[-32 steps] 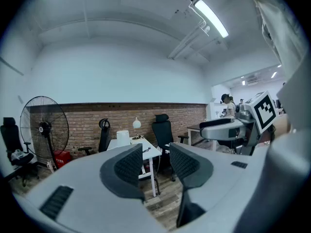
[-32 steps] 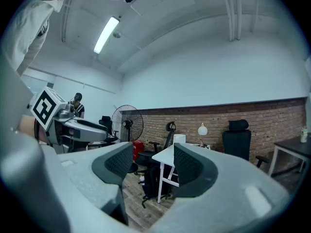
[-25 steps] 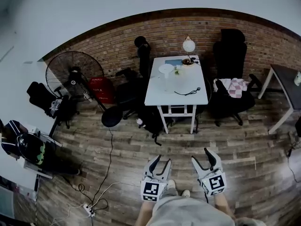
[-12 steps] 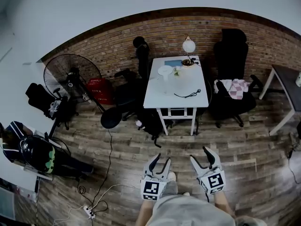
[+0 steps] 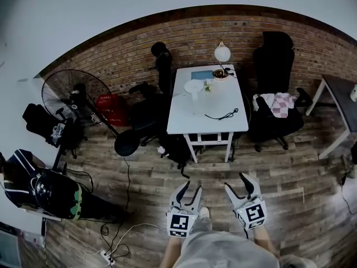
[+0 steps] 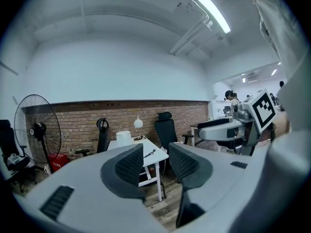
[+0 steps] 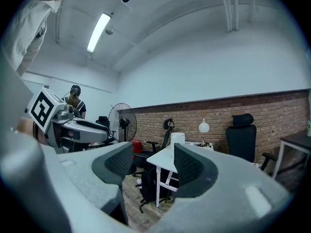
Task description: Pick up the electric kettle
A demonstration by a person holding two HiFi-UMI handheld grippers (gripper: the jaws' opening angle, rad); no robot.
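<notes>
The electric kettle, a white cylinder, stands on the white table by the brick wall, far ahead of both grippers. It also shows as a small shape in the left gripper view and in the right gripper view. My left gripper is held over the wooden floor, its jaws closing with nothing between them. My right gripper is beside it, with a gap between its jaws and nothing in it.
A globe lamp, a bowl and a black cable share the table. Black office chairs flank it, and a dark backpack sits under it. A standing fan, a red crate and floor cables are at the left.
The whole view has moved nearer to the table, which now looks slightly larger. The fan and the clutter at the left have slid outward. Both grippers keep their place in the view.
</notes>
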